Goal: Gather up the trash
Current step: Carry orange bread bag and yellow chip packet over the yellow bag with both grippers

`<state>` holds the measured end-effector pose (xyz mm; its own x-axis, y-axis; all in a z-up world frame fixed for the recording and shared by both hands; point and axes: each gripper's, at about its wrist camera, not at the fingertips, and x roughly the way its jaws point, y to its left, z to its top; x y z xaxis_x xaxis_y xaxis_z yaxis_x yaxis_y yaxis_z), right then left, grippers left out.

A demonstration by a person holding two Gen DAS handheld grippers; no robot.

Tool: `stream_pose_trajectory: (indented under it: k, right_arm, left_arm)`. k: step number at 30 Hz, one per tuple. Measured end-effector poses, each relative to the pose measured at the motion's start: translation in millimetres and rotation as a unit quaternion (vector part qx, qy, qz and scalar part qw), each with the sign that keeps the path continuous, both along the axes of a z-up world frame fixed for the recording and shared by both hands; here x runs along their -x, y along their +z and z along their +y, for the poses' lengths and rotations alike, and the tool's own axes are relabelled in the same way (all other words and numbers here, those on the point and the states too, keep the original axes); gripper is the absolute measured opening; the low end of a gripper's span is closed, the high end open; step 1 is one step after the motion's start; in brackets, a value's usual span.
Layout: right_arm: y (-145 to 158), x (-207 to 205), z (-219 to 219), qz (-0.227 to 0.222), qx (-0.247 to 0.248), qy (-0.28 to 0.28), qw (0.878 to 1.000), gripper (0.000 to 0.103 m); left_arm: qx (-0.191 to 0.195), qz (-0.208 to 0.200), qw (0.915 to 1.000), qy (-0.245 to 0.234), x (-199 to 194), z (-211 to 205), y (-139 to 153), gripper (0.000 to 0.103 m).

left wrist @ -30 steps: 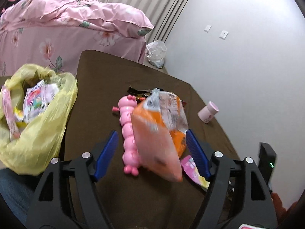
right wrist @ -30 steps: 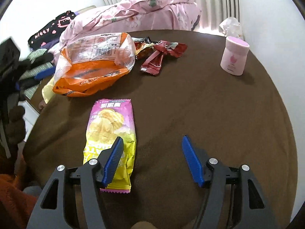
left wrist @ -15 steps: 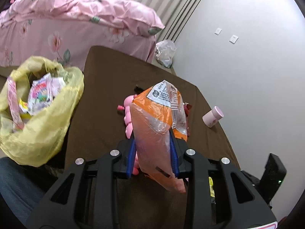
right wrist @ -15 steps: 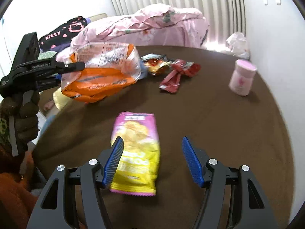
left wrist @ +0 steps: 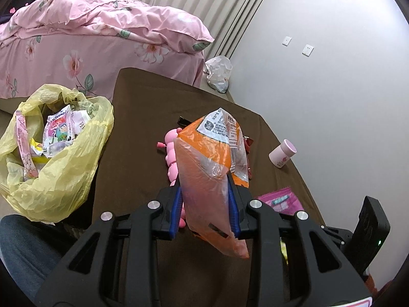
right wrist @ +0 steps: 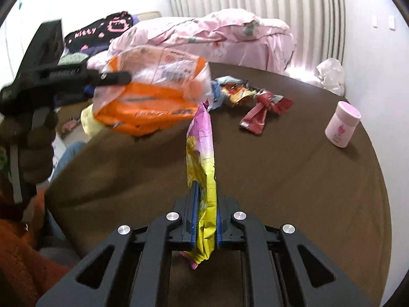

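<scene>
My left gripper (left wrist: 205, 204) is shut on a large orange and clear snack bag (left wrist: 209, 168), held above the brown table (left wrist: 138, 133). The same bag (right wrist: 153, 94) shows at the upper left of the right wrist view, with the left gripper (right wrist: 112, 76) on it. My right gripper (right wrist: 205, 217) is shut on a pink and yellow chip bag (right wrist: 202, 163), lifted edge-on off the table (right wrist: 294, 179). A yellow trash bag (left wrist: 53, 158) with several wrappers inside hangs open at the table's left edge.
A pink caterpillar toy (left wrist: 171, 158) lies behind the orange bag. Red and orange wrappers (right wrist: 260, 110) lie at the far side of the table. A pink cup (right wrist: 342, 125) stands at the right. A pink bed (left wrist: 97, 41) is behind; a white bag (left wrist: 217, 74) is on the floor.
My left gripper shut on the orange bag and lifted it. My right gripper moved onto the chip bag, shut on it and raised it off the table.
</scene>
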<state>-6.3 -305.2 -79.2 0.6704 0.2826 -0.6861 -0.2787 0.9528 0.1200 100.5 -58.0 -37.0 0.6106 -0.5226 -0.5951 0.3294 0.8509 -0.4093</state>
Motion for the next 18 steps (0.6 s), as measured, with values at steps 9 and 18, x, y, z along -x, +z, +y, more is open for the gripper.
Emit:
stream_pose_trajectory:
  k: [9,18]
  right_arm:
    - [13.4,-11.0,-8.1,-0.006,-0.006,-0.035,0.999,0.011]
    - [66.5,-39.4,12.8,-0.058,-0.004,-0.013,0.998,0.011]
  left_arm:
    - [0.014,-0.021,0.9995,0.018,10.5,20.7,12.8,0.028]
    - [-0.002,-0.106,0.9831,0.149,15.1,101.9,56.6,0.028]
